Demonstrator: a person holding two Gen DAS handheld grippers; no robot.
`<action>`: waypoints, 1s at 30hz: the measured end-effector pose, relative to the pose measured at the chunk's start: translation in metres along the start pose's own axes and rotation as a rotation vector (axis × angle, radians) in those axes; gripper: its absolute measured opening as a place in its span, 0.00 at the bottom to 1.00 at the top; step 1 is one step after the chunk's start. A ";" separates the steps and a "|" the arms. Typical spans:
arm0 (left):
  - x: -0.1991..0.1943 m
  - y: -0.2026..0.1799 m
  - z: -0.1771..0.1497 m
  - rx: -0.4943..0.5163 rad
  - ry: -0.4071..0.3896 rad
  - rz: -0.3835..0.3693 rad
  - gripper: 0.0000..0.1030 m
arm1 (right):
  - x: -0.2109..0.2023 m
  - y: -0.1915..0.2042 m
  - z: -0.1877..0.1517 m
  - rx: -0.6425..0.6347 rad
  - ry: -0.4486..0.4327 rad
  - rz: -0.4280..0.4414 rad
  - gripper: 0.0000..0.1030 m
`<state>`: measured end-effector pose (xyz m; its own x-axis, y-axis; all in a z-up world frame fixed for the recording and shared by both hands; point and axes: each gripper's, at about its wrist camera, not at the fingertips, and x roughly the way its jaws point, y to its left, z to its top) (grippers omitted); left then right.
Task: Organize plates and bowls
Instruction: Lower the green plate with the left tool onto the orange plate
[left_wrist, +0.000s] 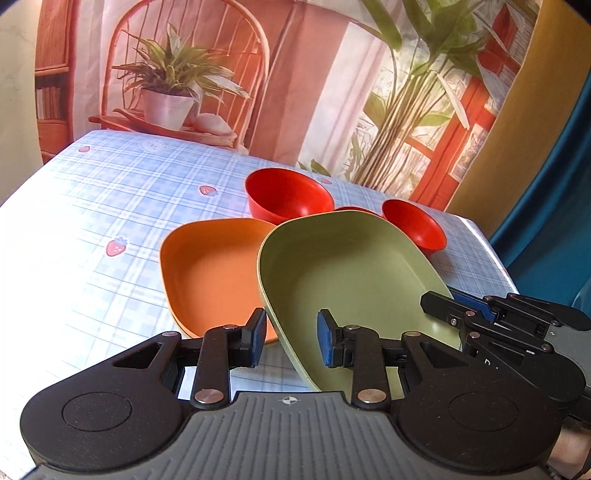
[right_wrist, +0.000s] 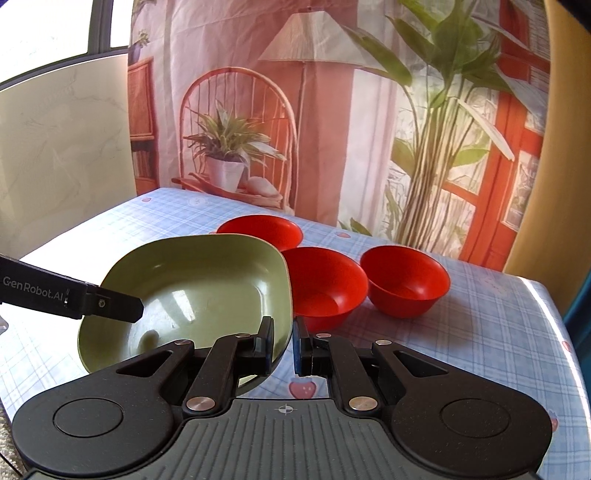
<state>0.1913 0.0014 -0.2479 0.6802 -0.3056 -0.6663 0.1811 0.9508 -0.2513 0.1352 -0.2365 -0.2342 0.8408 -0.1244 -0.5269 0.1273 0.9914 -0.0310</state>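
Straddling the near rim of the sage-green rounded-square plastic plate (left_wrist: 347, 280), the left gripper (left_wrist: 291, 338) has its jaws parted, one pad outside the wall and one inside — released, not yet clenched. The right gripper (right_wrist: 283, 341) bites that same plate's rim at its right edge; its pads look closed on the wall, though the contact itself is partly hidden. The plate is raised and tilted, its hollow facing the left camera, its long axis running from 6 toward 12 o'clock, overlapping the orange rounded-square plastic plate (left_wrist: 210, 273) at 9 o'clock on the blue checked tablecloth (left_wrist: 92, 206).

The risk, as I judge it: held by one edge, the smooth wall could pivot or slip out and drop askew — or swing at 1 o'clock into the three red plastic bowls (right_wrist: 325, 284).
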 end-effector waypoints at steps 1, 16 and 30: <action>0.000 0.003 0.002 -0.004 -0.007 0.006 0.31 | 0.003 0.003 0.003 -0.007 0.003 0.005 0.09; 0.016 0.037 0.021 0.029 -0.045 0.088 0.31 | 0.065 0.030 0.031 0.004 0.069 0.062 0.09; 0.041 0.049 0.024 0.075 -0.045 0.124 0.31 | 0.099 0.047 0.030 -0.013 0.088 0.033 0.09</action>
<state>0.2447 0.0366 -0.2706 0.7312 -0.1851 -0.6566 0.1452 0.9827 -0.1154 0.2401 -0.2039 -0.2627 0.7947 -0.0881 -0.6006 0.0927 0.9954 -0.0233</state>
